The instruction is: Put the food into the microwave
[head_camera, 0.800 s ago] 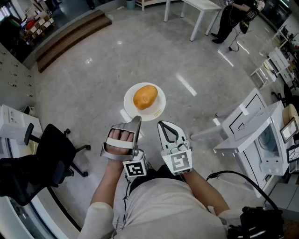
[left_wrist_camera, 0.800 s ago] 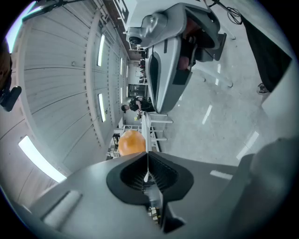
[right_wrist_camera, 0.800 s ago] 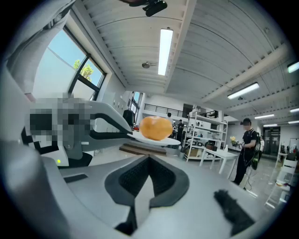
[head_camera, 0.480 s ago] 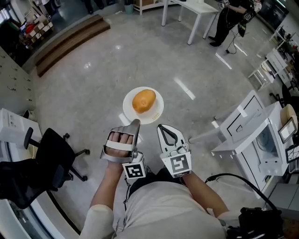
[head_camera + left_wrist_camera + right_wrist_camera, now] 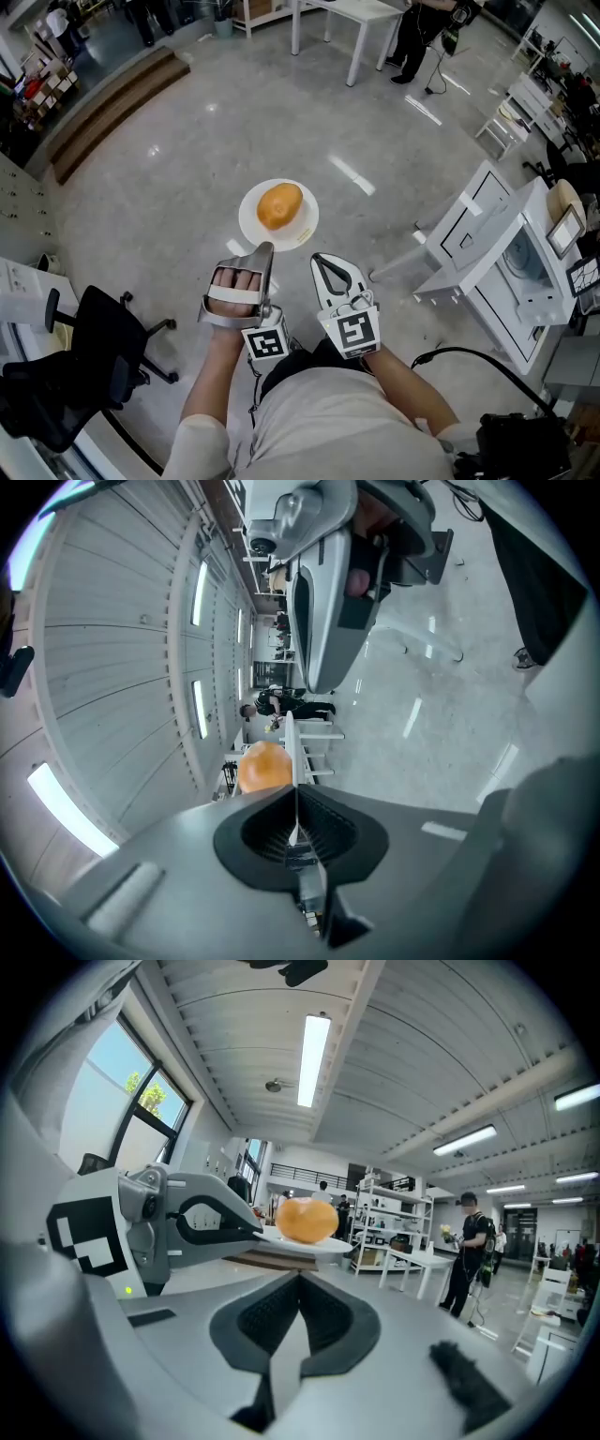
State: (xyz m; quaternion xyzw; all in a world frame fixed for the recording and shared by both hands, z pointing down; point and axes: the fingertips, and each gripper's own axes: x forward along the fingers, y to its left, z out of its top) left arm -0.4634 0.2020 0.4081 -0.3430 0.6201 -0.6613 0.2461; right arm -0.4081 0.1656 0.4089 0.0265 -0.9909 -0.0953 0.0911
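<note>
While my left gripper [image 5: 267,249] clamps shut on the near rim of the white plate [image 5: 247,215], the food [image 5: 279,205], a smooth, rounded, golden-orange lump, sits mid-plate at twelve o'clock from me. At three o'clock beside it, my right gripper [image 5: 321,261] is fully closed, holding nothing.

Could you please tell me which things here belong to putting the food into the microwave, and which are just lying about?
Belongs to the job: food; white plate under it; left gripper, jaws shut on the plate's rim; white appliance at right, probably the microwave.

Just lying about: black office chair; white table; wooden steps.
</note>
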